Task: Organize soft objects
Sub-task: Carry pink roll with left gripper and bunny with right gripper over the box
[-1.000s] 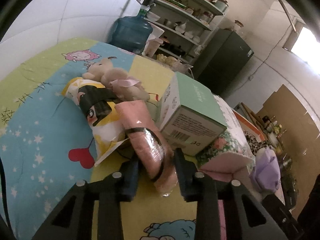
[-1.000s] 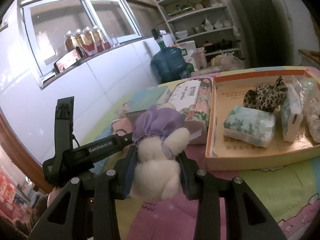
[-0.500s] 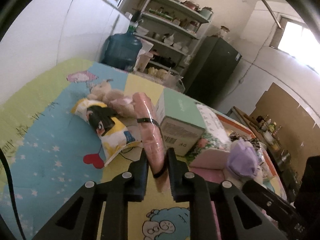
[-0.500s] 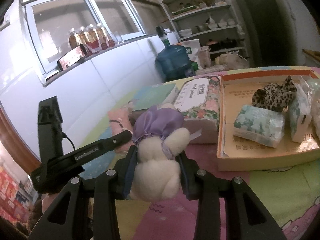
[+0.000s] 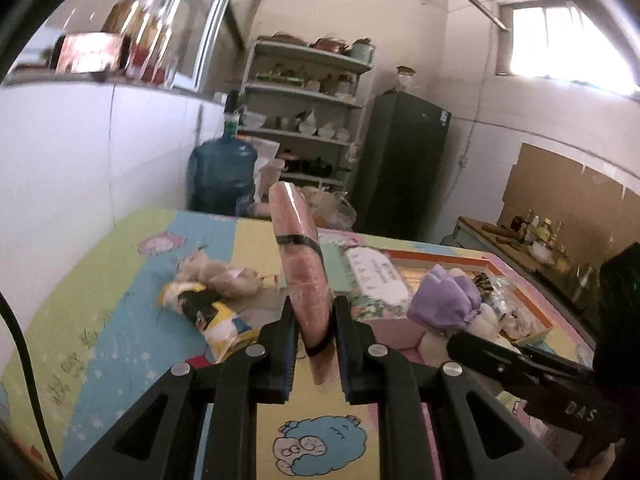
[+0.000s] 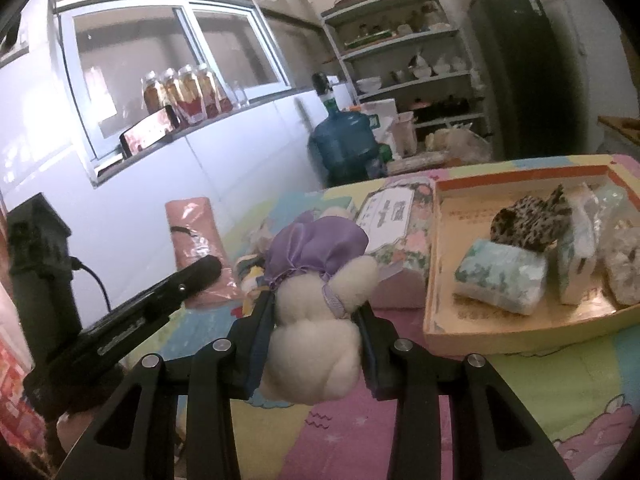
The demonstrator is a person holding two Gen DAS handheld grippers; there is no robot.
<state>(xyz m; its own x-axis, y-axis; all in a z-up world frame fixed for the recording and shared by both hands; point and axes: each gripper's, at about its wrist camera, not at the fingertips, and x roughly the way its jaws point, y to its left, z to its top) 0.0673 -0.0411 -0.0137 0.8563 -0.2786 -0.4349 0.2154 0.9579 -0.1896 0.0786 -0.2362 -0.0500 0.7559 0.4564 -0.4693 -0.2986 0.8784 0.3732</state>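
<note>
pink and wrapped in clear film, the towel roll point(image 5: 305, 276) stands almost upright in the left wrist view, clamped near its lower end by the left tool point(image 5: 313, 340). the two black fingers point(image 5: 285, 332) press on it from both sides, so the gap between them is narrow, and the roll is lifted clear of the cartoon mat point(image 5: 120, 304) that covers the tabletop. this tool points forward and a little downward over the mat. on the mat behind the roll lie a yellow and black cushion toy point(image 5: 208, 312) and a beige plush point(image 5: 224, 276), close together. at the right the right tool enters the view as a black bar, with the purple cloth of the white plush toy point(image 5: 444, 300) at its tip, in front of the floral box point(image 5: 372, 276).

in the right wrist view the right tool point(image 6: 318, 320) grips the white plush toy point(image 6: 316, 332) by its body, the fingers point(image 6: 260, 320) sunk into the fur at a medium width. the toy is above the mat, just left of the orange-rimmed tray point(image 6: 436, 320). in the tray there are a tissue pack point(image 6: 500, 280) and a leopard-print cloth point(image 6: 528, 224) that rests on it. the left tool shows at the left, a little lower and aimed the same way, with the pink roll sticking up from it.
</note>
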